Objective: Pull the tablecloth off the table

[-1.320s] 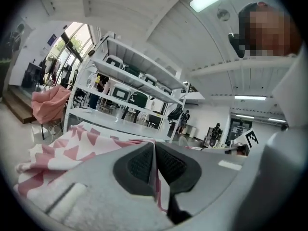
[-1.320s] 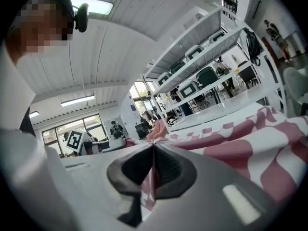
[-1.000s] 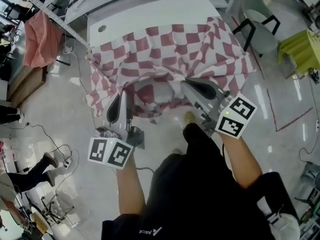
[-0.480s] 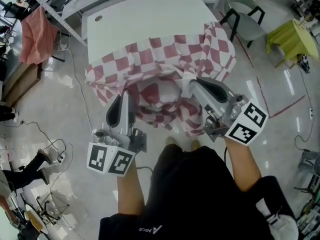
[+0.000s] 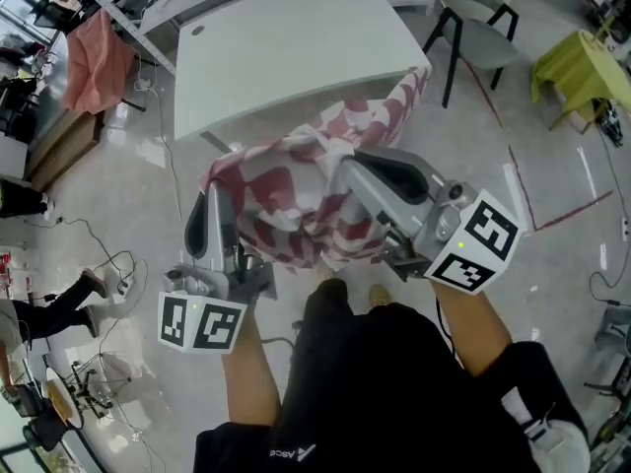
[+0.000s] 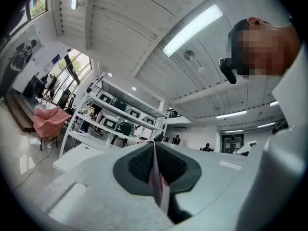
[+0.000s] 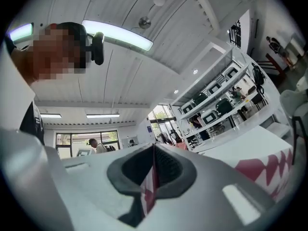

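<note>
The red-and-white checked tablecloth [image 5: 296, 200] hangs bunched between my two grippers, in front of the white table [image 5: 286, 47]. One corner of the cloth still touches the table's near right edge, and the table top is bare. My left gripper [image 5: 207, 200] is shut on the cloth's left side; in the left gripper view a thin fold of tablecloth [image 6: 158, 182] is pinched between the shut jaws of the left gripper [image 6: 154, 146]. My right gripper [image 5: 345, 166] is shut on the cloth's right side, and in its own view the right gripper [image 7: 154, 148] clamps a fold of tablecloth [image 7: 149, 189].
A grey chair [image 5: 478, 28] stands right of the table, with a yellow-green covered table [image 5: 577, 62] beyond it. A pink cloth [image 5: 94, 62] hangs on a rack at the far left. Cables [image 5: 108, 254] lie on the floor at left, near a person's legs [image 5: 49, 313].
Both grippers have pulled back toward me with the cloth. It has slid off the table top, which was largely covered a second ago, and now hangs bunched in front of the table.
</note>
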Demonstrator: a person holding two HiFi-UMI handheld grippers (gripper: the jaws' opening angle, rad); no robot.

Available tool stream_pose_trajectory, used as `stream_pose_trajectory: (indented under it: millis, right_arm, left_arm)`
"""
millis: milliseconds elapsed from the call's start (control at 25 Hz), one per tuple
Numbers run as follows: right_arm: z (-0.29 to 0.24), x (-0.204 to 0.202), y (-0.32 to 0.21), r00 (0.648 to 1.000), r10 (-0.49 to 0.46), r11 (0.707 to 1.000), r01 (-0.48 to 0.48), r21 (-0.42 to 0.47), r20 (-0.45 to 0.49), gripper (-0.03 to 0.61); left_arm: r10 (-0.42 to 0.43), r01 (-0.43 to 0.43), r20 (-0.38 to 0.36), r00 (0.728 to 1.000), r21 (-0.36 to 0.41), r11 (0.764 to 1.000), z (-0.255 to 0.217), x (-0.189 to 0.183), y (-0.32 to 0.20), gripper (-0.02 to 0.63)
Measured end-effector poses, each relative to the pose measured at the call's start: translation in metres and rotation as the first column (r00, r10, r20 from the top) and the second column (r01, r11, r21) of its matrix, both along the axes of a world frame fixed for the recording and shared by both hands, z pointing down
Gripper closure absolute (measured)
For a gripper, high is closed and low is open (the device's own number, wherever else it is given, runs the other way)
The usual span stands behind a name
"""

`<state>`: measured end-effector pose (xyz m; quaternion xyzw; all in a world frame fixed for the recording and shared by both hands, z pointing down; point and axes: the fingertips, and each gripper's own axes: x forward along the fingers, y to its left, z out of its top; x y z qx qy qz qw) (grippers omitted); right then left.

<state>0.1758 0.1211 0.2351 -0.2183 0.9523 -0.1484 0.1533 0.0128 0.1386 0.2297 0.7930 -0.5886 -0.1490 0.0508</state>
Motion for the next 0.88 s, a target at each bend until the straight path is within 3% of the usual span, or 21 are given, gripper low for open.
stream_pose_trajectory:
  millis: [200,440,880]
  right_arm:
    - [0.004,0.022,0.022,1.000,0.021,0.999,-0.022,-0.032,-0.021,0.572]
    - [0.010,0.017,0.014,0.996,0.079,0.993,-0.082,-0.084,-0.042,0.572]
    - [0.012,0.035,0.043,0.983,0.170,0.985,-0.171,-0.015,-0.069,0.572]
  left_arm:
    - [-0.016,0.015,-0.019,1.000,-0.044,0.999,0.007,0.021,0.030,0.601]
    - [0.052,-0.056,-0.045,0.998,-0.084,0.995,0.009,0.019,0.026,0.601]
    - [0.128,-0.129,-0.038,0.991,-0.038,0.991,0.004,0.034,0.045,0.601]
